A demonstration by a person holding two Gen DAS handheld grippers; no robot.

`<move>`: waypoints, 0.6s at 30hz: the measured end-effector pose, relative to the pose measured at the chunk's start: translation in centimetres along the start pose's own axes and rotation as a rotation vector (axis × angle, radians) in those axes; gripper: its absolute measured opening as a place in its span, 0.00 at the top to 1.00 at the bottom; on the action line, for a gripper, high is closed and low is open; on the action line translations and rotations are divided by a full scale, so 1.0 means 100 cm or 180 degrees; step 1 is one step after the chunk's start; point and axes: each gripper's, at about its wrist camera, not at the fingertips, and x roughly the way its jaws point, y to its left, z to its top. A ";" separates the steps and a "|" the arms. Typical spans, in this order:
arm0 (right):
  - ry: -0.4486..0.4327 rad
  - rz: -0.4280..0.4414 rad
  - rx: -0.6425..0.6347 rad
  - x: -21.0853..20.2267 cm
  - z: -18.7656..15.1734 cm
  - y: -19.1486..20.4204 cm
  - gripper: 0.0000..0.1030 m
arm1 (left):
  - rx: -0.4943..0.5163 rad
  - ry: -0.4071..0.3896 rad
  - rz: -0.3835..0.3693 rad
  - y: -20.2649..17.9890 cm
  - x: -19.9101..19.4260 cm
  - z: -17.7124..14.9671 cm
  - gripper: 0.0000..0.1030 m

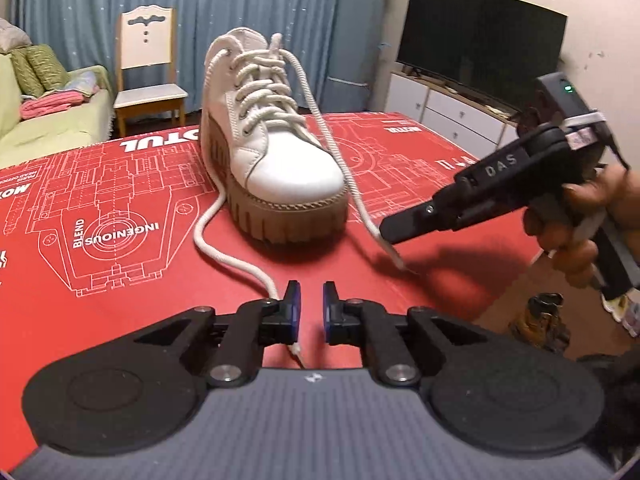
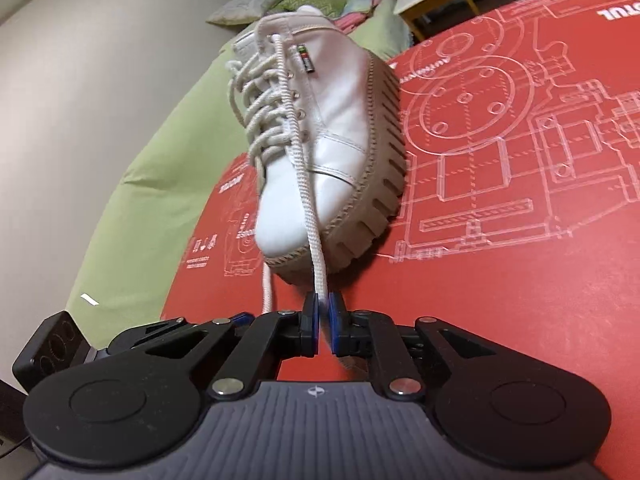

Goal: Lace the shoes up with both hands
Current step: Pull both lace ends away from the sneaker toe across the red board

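Shoe: one white leather platform high-top (image 1: 276, 140) on my red blueprint-printed counter (image 1: 120, 208), stiff and steady. Its two cream rope lace ends (image 1: 224, 236) are soft and limp; grip near the tips. Left gripper (image 1: 311, 304) jaws released, lace at nine o'clock; right gripper (image 2: 323, 316) jaws loosely around the other end (image 2: 308, 200).

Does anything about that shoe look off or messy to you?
The white shoe stands upright on the red mat, undamaged. Its lacing is loose and untied: one lace end trails across the mat past the open left gripper, the other runs over the toe between the right gripper pads. Nothing else stands out.
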 end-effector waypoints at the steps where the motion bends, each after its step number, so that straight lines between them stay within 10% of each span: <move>1: -0.0002 -0.0007 0.0021 -0.002 -0.002 -0.002 0.89 | 0.0014 0.0003 -0.0001 0.001 -0.003 0.000 0.93; 13: -0.0271 -0.0112 0.0101 -0.016 -0.003 -0.009 0.87 | -0.0104 0.0215 0.0342 0.020 0.029 0.019 0.79; 18: -0.0322 -0.0127 0.0072 -0.015 -0.001 -0.006 0.87 | -0.0017 0.0180 0.0364 0.017 0.028 0.017 1.00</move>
